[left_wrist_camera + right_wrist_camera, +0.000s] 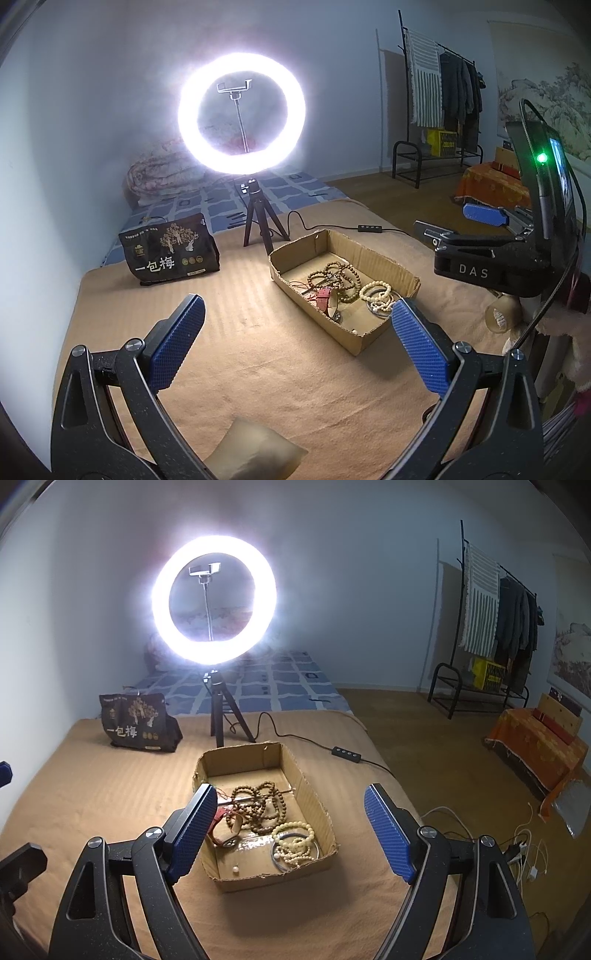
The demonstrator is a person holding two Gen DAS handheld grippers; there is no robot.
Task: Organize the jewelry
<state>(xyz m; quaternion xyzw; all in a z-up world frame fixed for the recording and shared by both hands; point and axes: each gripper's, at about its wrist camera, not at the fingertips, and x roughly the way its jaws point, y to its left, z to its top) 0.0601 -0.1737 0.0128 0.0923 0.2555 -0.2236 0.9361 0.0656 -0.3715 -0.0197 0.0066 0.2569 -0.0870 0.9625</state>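
Both tools are released and carry nothing: the left tool (pixel 297 339) hangs over bare brown blanket (pixel 258 332) with its blue pads spread wide, and the right tool (pixel 291 830) hovers just above the near end of the cardboard box (pixel 314 797), pads equally far apart. The surface looks like a bed (pixel 110 794) and not a counter, since a blue patterned cover shows beyond the blanket.

Judged from how things lie, the sorting has hardly begun, or the box is simply where everything has been gathered; the pictures alone do not settle which. All the jewelry in view sits inside the box, in a loose heap and not in separate groups. Largest is the tangle of brown bead strands (pixel 260 805), coiled over one another in the middle. Next come the pale bead bracelets (pixel 295 843) at the near right corner, lying on top of a silver bangle (pixel 275 853). Beside the brown beads lies a red strap watch (pixel 223 821) (partly hidden by the right tool's left pad in that view). Smallest is a single pale bead (pixel 235 869), alone on the box floor near the front wall.

What seems left is untangling the brown strands, separating the pale bracelets from the bangle, and giving each kind its own place. No jewelry is seen outside the box.
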